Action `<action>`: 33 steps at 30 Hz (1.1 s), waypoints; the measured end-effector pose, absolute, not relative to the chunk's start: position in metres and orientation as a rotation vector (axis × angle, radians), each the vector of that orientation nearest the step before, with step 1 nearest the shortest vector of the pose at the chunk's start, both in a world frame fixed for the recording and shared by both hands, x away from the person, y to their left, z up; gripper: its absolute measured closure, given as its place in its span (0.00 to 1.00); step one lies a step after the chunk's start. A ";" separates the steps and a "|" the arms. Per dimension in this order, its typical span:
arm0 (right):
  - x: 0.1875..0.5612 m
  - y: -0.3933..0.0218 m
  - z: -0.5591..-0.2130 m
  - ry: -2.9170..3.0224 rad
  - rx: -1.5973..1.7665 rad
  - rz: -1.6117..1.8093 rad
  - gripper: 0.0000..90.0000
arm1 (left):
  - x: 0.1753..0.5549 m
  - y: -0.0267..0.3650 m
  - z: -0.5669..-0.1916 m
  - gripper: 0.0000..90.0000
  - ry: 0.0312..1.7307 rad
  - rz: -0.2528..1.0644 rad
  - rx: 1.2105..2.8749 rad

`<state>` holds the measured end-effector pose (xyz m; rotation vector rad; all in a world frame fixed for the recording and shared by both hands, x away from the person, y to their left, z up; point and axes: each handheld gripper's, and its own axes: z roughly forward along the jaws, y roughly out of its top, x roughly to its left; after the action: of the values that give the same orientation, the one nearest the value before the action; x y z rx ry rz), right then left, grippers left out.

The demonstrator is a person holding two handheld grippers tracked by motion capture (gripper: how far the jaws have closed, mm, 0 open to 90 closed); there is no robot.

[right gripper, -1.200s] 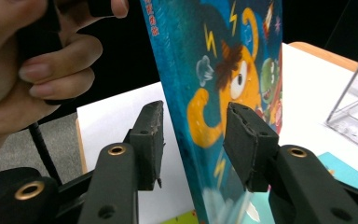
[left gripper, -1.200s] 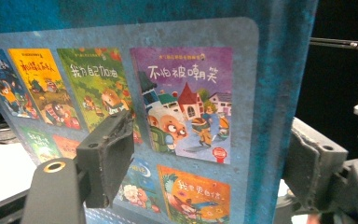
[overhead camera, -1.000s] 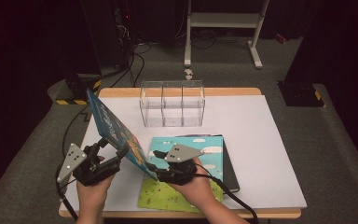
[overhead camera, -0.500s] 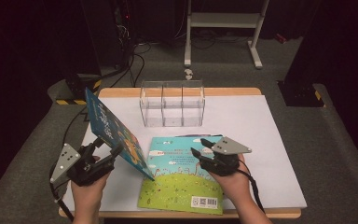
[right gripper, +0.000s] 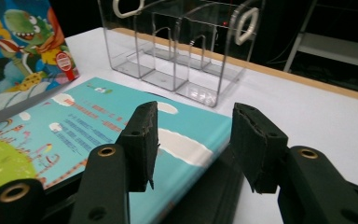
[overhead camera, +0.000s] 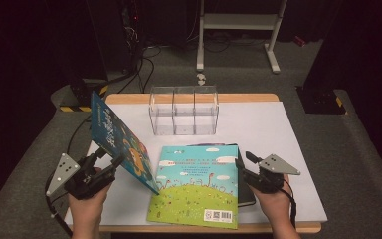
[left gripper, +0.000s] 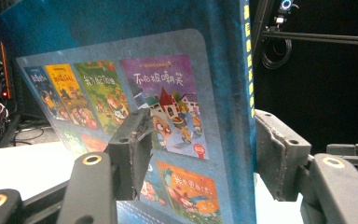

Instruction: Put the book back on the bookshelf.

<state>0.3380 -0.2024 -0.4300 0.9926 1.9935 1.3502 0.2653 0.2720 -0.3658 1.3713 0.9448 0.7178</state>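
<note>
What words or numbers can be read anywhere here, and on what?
"不怕被嘲笑": small cover pictured on the back of the upright book.
Other small covers and the yellow spine text: too blurred.
Flat book: text lines, barcode and square code too small.
Clear plastic organizer: no writing.

Book: you see a tall blue children's picture book [left gripper: 168,116] standing upright, its back cover printed with small colourful cover pictures.
Jaws: your left gripper [left gripper: 196,154] has just been closing; the book's spine edge stands between them.
Surface: white tabletop [left gripper: 23,163] at lower left.
</note>
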 end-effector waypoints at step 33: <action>0.343 -0.214 -0.436 1.983 1.070 1.381 0.57 | 0.250 0.299 -0.360 0.79 1.026 0.846 1.367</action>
<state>0.3432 -0.2142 -0.4358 1.0697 1.9834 1.3808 0.2499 0.2992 -0.3597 1.3666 1.0264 0.8463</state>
